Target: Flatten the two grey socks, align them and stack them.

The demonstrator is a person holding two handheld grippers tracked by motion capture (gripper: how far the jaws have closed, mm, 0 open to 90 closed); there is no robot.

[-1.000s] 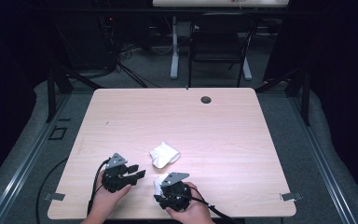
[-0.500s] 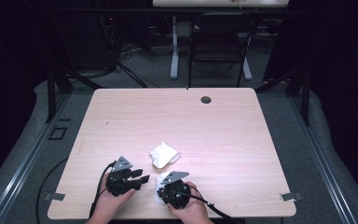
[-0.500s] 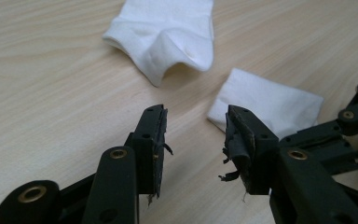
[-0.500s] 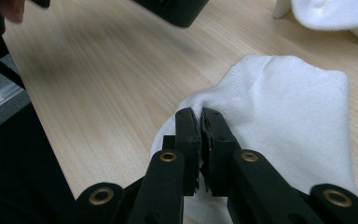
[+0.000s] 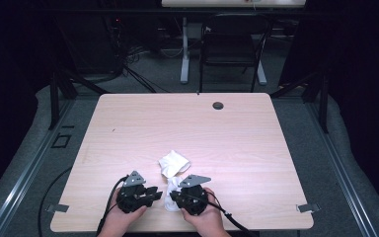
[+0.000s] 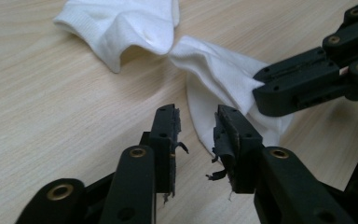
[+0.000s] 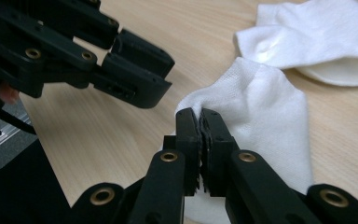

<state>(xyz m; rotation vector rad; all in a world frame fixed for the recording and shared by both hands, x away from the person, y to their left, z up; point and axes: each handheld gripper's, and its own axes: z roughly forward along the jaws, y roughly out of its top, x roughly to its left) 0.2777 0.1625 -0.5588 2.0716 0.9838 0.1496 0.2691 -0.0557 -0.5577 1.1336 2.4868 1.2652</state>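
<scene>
Two white socks lie touching on the wooden table (image 5: 128, 128). The far sock (image 5: 174, 162) (image 6: 121, 23) (image 7: 317, 32) lies loose. My right gripper (image 5: 173, 197) (image 7: 200, 114) has just closed its jaws on the edge of the near sock (image 5: 170, 187) (image 6: 219, 70) (image 7: 261, 116) and is shut on it. My left gripper (image 5: 158, 193) (image 6: 196, 116) faces it from the left. Its jaws have just been closing but still stand apart, with that sock's edge just beyond the tips and nothing pinched between them. In the left gripper view, the right gripper (image 6: 265, 88) bites the sock at the right.
Both hands rest close to the table's front edge (image 5: 177, 228). A round cable hole (image 5: 218, 105) sits near the far edge. A chair (image 5: 232, 44) and table legs stand beyond it. Dark floor surrounds the table.
The left gripper has drifted slightly toward the front edge and toward the right gripper. The socks and the right hand stay where they were.
</scene>
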